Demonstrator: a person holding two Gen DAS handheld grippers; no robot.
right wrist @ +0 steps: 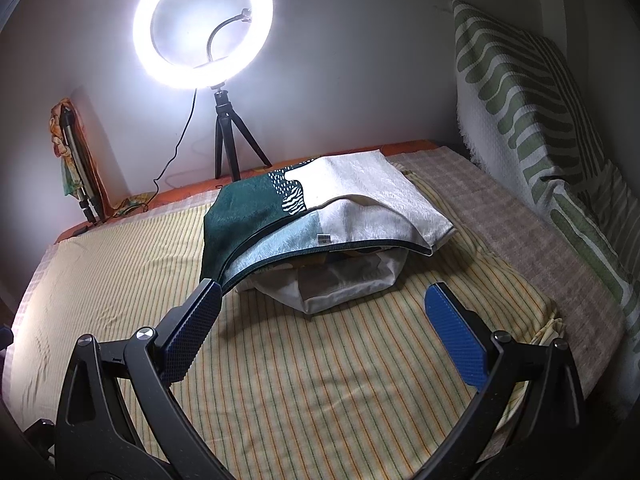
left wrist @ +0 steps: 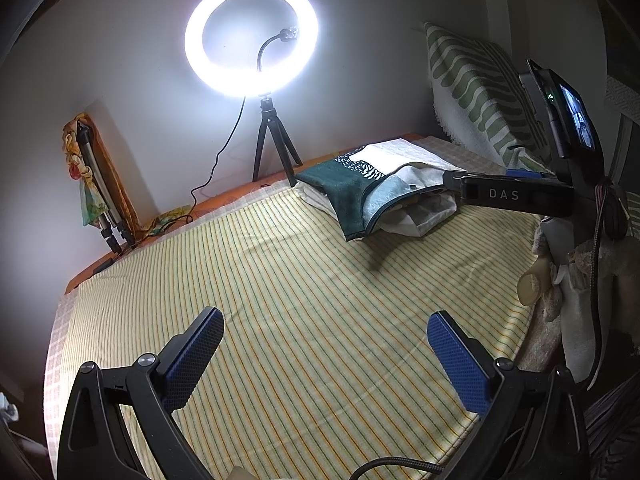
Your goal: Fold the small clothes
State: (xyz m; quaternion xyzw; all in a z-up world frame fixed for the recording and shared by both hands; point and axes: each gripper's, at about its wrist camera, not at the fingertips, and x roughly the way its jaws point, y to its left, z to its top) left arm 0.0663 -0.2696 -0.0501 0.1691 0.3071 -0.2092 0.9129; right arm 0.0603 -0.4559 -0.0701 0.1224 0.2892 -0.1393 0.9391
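Observation:
A pile of small cloths lies at the far side of the striped bed sheet (left wrist: 304,304). On top is a teal, pale blue and white patterned cloth (right wrist: 320,208), with white cloth (right wrist: 332,284) bunched under it. The pile also shows in the left wrist view (left wrist: 372,192). My right gripper (right wrist: 322,312) is open and empty, just in front of the pile, its left finger (right wrist: 192,320) close to the teal cloth's near corner. In the left wrist view the right gripper's black body (left wrist: 508,194) reaches to the pile from the right. My left gripper (left wrist: 324,344) is open and empty over bare sheet.
A lit ring light on a small tripod (left wrist: 252,36) stands at the back by the wall, its cable trailing left. A green and white striped pillow (right wrist: 532,128) leans at the right. A folded stand wrapped in cloth (left wrist: 96,184) leans at the back left.

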